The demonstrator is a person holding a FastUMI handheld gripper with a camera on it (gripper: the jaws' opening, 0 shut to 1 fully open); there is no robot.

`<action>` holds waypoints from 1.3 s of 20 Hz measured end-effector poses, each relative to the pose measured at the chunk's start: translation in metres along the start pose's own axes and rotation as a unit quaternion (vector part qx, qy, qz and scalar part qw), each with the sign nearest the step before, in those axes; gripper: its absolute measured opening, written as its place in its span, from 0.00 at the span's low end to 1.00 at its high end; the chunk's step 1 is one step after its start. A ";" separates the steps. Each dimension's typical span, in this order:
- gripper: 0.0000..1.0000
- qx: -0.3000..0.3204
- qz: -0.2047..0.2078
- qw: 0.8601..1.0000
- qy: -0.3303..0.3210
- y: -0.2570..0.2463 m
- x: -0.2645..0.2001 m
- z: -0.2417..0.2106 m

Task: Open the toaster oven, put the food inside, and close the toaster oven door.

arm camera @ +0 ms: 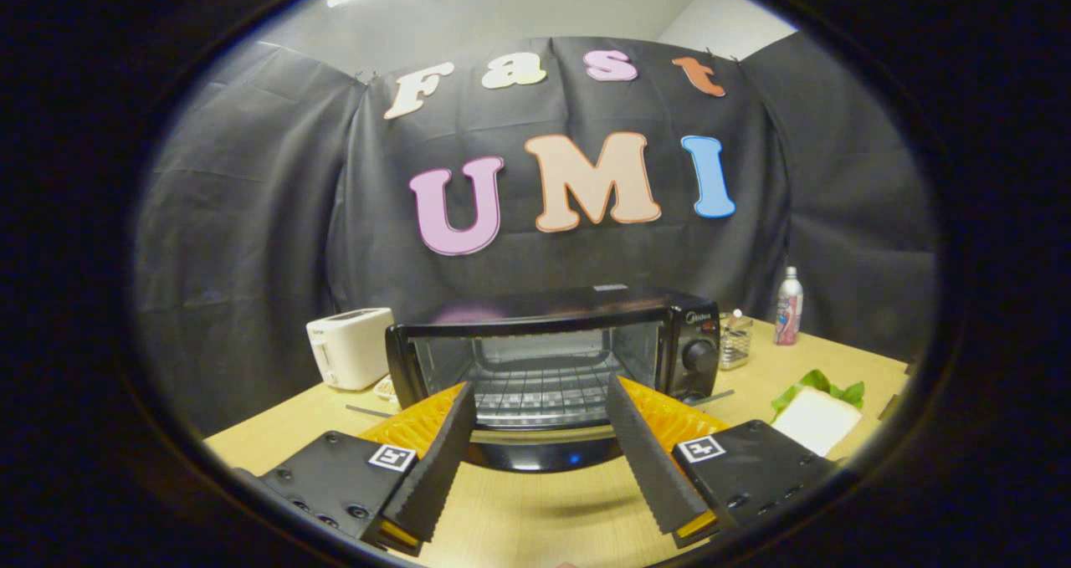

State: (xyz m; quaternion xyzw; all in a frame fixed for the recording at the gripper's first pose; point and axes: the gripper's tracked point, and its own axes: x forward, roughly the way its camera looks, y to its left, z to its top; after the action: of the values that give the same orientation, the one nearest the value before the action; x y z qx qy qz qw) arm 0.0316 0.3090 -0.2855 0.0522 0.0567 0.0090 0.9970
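One black toaster oven (552,359) stood at the middle of the pale wooden desk (535,509), its glass door already dropped flat and the wire rack bare; the gripper (540,401) hung before the opening, fingers spread wide and holding nothing; a white bread slice on green lettuce (816,417) lay near the desk's right edge, not yet inside; a white pop-up toaster (350,346) sat left of the oven, a slim bottle (788,307) toward the far right corner; my worry was that soft bread might crush or slide off its leaf under a careless pinch.
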 end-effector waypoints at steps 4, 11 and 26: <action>0.96 0.021 0.006 0.995 0.093 0.001 -0.009 -0.049; 0.93 0.021 -0.001 0.985 0.169 -0.002 -0.007 -0.097; 0.91 -0.010 -0.003 0.983 0.183 -0.010 -0.006 -0.121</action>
State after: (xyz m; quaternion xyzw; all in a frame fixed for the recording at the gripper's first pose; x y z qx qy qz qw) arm 0.0122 0.3115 -0.4059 0.0393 0.2384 0.0155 0.9702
